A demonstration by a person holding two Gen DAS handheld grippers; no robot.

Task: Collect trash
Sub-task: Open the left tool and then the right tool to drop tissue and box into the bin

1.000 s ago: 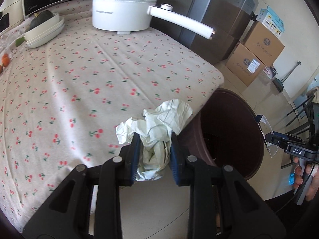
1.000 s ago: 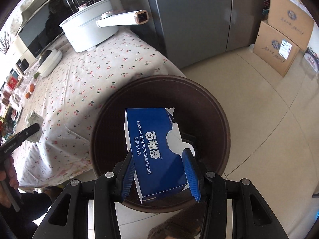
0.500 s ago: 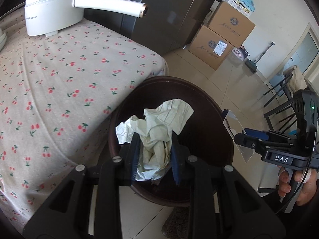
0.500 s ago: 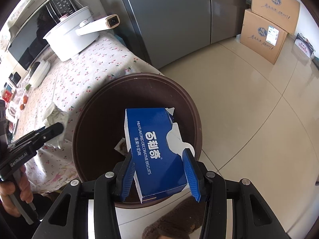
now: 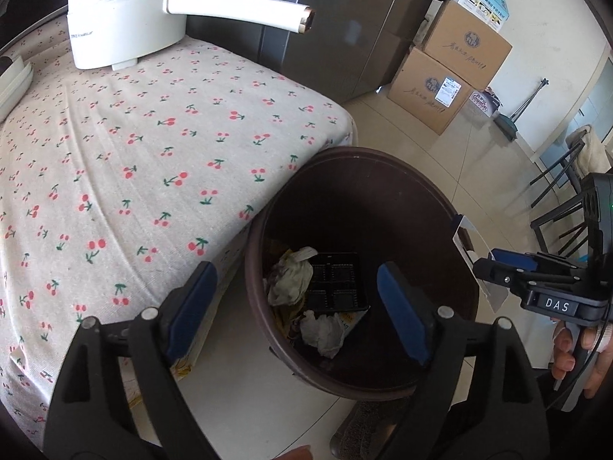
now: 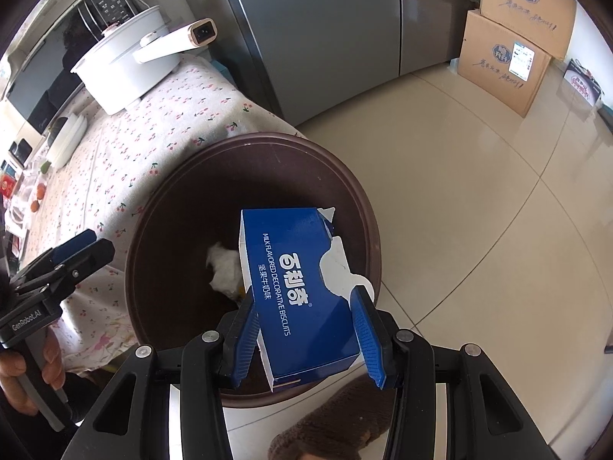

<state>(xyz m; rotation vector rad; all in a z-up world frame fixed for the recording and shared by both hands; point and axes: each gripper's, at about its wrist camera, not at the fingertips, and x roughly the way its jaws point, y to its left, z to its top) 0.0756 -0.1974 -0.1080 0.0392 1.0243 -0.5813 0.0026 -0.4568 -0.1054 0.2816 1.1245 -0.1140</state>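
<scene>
your left gripper [image 5: 293, 306] had spread and dropped the paper [image 5: 291, 280] into the bin [image 5: 402, 191]; your right gripper [image 6: 306, 329] clenched the box [image 6: 302, 291], long axis pointing over the bin.

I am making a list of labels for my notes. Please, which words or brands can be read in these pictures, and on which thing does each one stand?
"MILK FLAVORED DECORATIVE BISCUITS": blue biscuit box, held in the right gripper; it also carries Chinese characters.
"DAS": right gripper's body, left wrist view.
"GenRobot.AI": left gripper.
White pot label, cardboard boxes script: too blurred to read.
</scene>
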